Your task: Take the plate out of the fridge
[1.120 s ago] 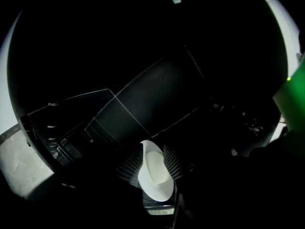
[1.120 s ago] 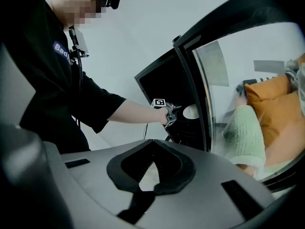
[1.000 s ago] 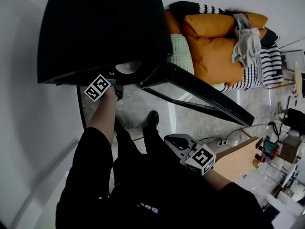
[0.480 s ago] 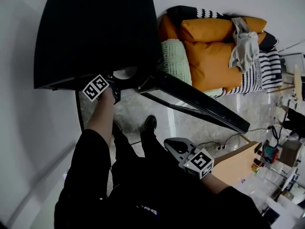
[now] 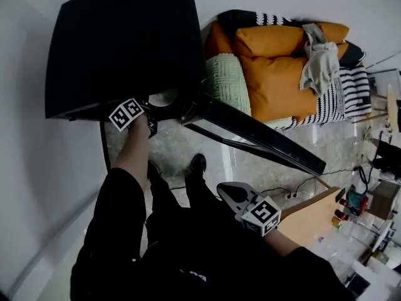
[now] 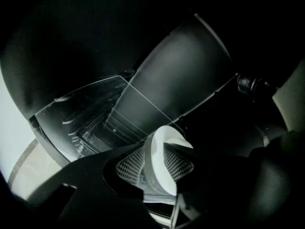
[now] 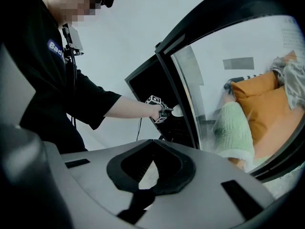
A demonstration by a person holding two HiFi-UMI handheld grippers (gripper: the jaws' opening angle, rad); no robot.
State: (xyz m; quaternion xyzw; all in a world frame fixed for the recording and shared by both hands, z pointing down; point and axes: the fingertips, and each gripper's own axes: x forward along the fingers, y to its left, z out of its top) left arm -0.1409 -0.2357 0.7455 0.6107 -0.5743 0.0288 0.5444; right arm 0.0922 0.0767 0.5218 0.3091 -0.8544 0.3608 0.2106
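Note:
A black fridge [image 5: 125,42] stands with its glass door [image 5: 250,133] swung open to the right. At its mouth a white plate [image 5: 164,97] shows partly under the fridge's top edge. My left gripper [image 5: 150,121] is shut on the plate's rim [image 6: 162,161], which stands edge-on between the mesh pads, with dark shelves [image 6: 100,123] behind. From the right gripper view the left gripper [image 7: 167,109] and plate [image 7: 177,110] are seen at the fridge front. My right gripper [image 5: 229,192] hangs low by the person's body, shut [image 7: 143,187] and holding nothing.
An orange sofa [image 5: 282,74] with a green knitted cushion [image 5: 225,80], a striped blanket and a grey cloth [image 5: 316,58] sits right behind the door. A wooden table [image 5: 313,212] with small items stands at the lower right. Cables [image 5: 294,180] run over the marble floor.
Almost nothing has moved. The left gripper stays at the fridge mouth with the plate, and the right gripper stays low by the body.

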